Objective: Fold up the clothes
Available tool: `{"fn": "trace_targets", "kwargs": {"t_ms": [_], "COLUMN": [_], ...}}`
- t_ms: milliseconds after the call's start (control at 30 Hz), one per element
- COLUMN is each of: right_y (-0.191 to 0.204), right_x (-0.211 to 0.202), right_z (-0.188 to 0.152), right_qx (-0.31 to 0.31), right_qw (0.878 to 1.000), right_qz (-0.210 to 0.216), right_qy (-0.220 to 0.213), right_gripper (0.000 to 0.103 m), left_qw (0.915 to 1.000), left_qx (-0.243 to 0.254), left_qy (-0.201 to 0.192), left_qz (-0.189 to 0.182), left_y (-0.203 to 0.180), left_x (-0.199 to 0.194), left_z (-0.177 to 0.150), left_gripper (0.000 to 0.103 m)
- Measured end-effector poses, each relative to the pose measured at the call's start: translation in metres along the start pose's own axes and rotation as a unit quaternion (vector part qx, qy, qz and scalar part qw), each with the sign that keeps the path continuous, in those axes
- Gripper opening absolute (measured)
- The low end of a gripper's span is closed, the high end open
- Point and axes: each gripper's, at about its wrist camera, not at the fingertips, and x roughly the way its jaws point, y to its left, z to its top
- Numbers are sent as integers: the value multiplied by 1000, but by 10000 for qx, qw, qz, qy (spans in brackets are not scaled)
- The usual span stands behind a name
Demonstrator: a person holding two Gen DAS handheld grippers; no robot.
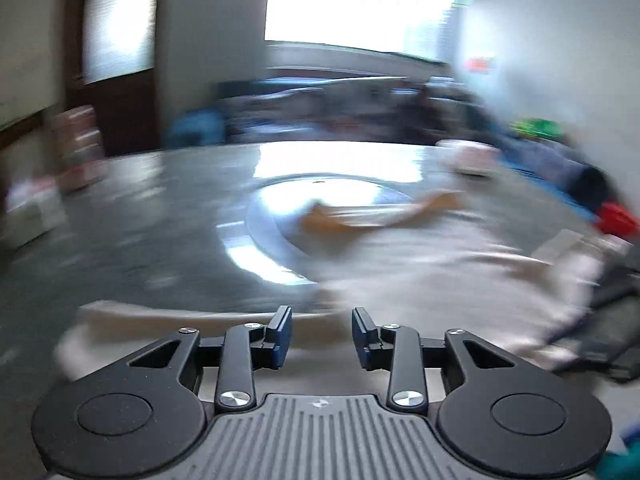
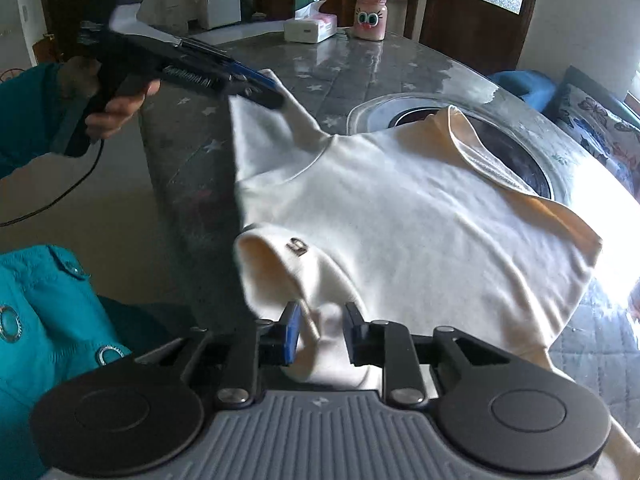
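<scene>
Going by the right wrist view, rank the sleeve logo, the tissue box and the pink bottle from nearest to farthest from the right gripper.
1. Sleeve logo, just ahead of the right gripper, on the shirt.
2. Tissue box, far table edge, left.
3. Pink bottle, beside it, right; nearly level with the box.

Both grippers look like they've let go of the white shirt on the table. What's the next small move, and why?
Probably lift the right gripper clear of the fold of white shirt that sits between its parted pads, which do not seem to press it. The shirt lies on the table with its sleeve tucked over. The left gripper is open and empty. Backing off avoids dragging the fold.
</scene>
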Motion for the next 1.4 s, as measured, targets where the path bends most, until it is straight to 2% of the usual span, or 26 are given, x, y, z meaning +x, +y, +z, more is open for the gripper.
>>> {"fn": "trace_targets", "kwargs": {"t_ms": [67,167,300,367,400,500,567,667,767,967,1067,1233,1300,1400], "right_y": [2,2,1,-1,-1,0,-1,0,0,4,0,-12,-14,-13], "right_x": [2,2,0,-1,-2,-5,-8,-18,-23,-9,-18,-24,-16,-3], "right_z": [-4,-10,-15,-17,-19,-21,-21,-20,-22,-30,-26,-19,-18,-19], "right_qx": [-57,-68,29,117,165,224,272,308,344,328,402,617,667,620], "right_qw": [9999,9997,9995,9992,9991,9989,9988,9984,9983,9993,9990,9967,9964,9973], "right_qz": [-103,-216,-317,-388,-399,-400,-399,-420,-389,-167,-50,-160,-138,-25], "right_qy": [15,66,40,42,25,-29,-102,-226,-252,-20,-161,-510,-499,-380], "right_gripper": [23,22,20,14,13,6,3,2,2,4,6,8,8,8], "left_qw": [9977,9888,9807,9785,9774,9741,9733,9757,9770,9713,9689,9686,9692,9733], "left_qx": [429,1136,1668,1762,1818,2014,2064,1922,1785,1903,1981,1936,1904,1818], "left_qy": [31,187,370,444,454,451,447,333,307,631,638,537,412,219], "left_qz": [-525,-953,-955,-973,-983,-924,-900,-1000,-1130,-1280,-1338,-1465,-1506,-1384], "left_y": [-28,-60,-80,-81,-81,-83,-86,-81,-77,-78,-78,-72,-69,-64], "left_x": [4,12,24,28,29,30,30,21,18,27,27,22,17,13], "left_z": [-1,-8,-21,-24,-26,-30,-31,-27,-26,-37,-35,-21,-12,4], "left_gripper": [46,46,45,43,41,26,12,8,8,8,10,12,12,20]}}
